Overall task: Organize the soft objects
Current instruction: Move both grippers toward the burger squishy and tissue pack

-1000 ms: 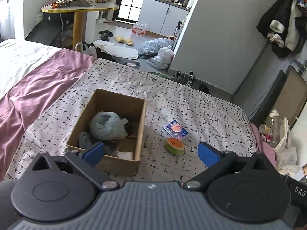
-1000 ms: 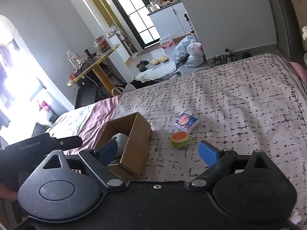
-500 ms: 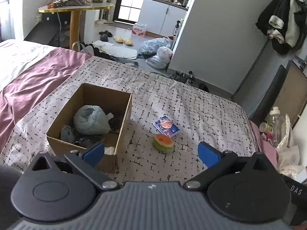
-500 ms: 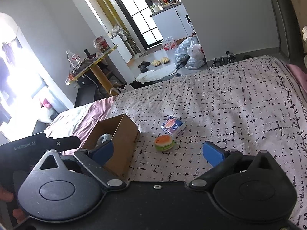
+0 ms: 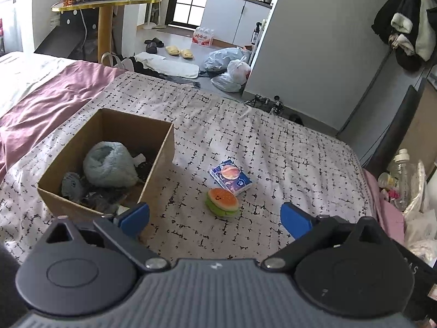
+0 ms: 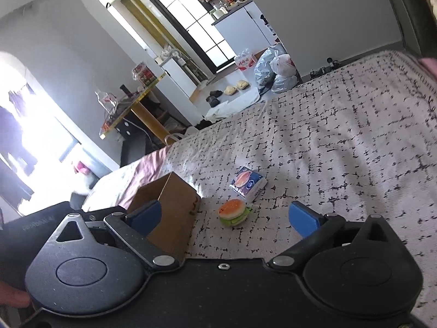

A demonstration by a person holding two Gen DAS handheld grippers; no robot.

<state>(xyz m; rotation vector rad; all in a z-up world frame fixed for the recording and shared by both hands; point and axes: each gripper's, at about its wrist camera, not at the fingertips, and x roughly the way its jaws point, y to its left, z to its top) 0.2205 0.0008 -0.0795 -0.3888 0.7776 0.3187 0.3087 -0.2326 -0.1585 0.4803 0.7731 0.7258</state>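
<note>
Bare bedspread (image 5: pixel 273 147) lies open around the burger toy (image 5: pixel 222 201) on its near and right sides. The tissue pack (image 5: pixel 231 177) sits just behind it, and the cardboard box (image 5: pixel 155 172) walls off the left.

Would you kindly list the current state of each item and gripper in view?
Left gripper: open, empty.
Right gripper: open, empty.
Cardboard box: open-topped, holding soft items.
Blue plush: inside box.
Burger toy: on bedspread, outside box.
Tissue pack: on bedspread, behind burger toy.
</note>
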